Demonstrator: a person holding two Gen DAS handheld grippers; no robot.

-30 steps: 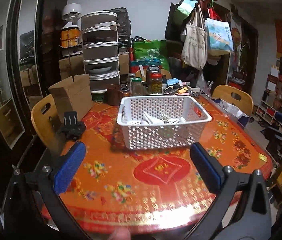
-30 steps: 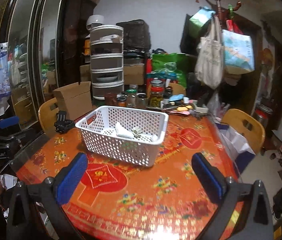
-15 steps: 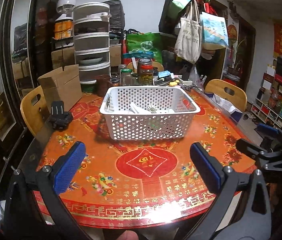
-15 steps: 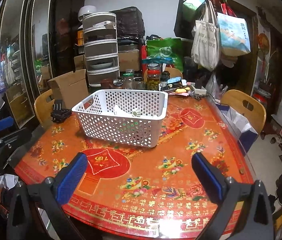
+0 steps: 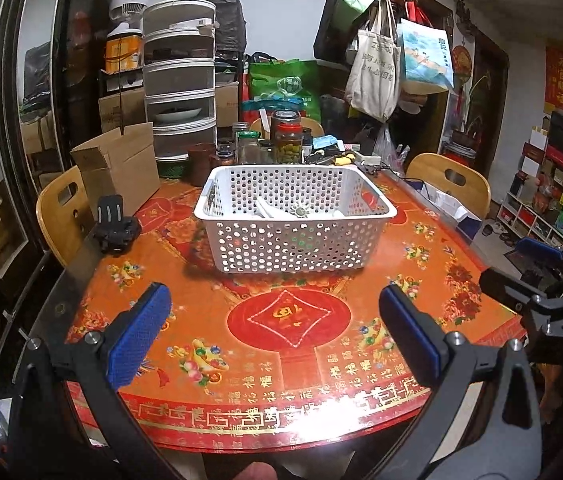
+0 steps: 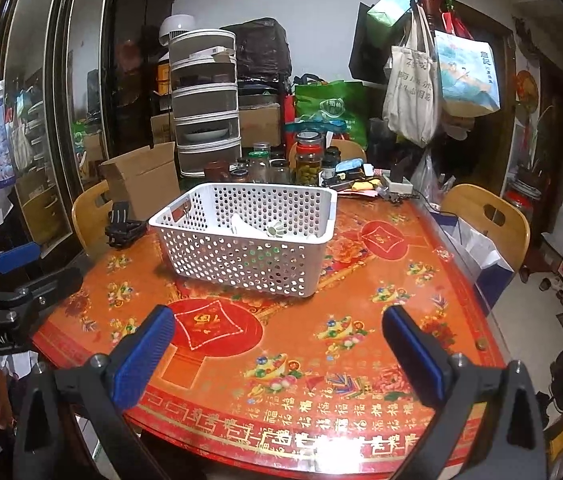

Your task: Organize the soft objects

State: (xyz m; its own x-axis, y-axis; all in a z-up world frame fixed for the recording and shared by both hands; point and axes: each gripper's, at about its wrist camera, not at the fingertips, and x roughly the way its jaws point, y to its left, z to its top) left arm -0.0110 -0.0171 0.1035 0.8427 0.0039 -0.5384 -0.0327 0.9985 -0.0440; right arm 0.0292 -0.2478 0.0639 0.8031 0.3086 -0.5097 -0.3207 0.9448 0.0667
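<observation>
**Both grippers wide, held off the near table edge**

Left gripper (image 5: 273, 332): blue pads spread far apart, nothing between them, held over the near rim of the table (image 5: 289, 364) (round, red-and-orange printed cover under glare). Right gripper (image 6: 277, 344): same stance, pads well apart, empty; it also shows at the right edge of the left wrist view.

White perforated basket (image 5: 293, 236) sits on the table beyond both grippers, roughly mid-table. Inside it lie soft white items (image 5: 277, 211), low against the bottom, with a small round greenish piece among them; what they are exactly cannot be told through the holes.

Left of the basket, a black clip-like mount (image 5: 115, 228) near the table edge. Far left, an open cardboard box (image 5: 121, 168). Behind the basket, a cluster of glass jars (image 5: 285, 140) and a tall stack of round tiered containers (image 5: 179, 76). Wooden chairs (image 5: 451, 180) stand at the right and left sides. Tote bags (image 5: 373, 76) hang from a coat stand at the far wall.
</observation>
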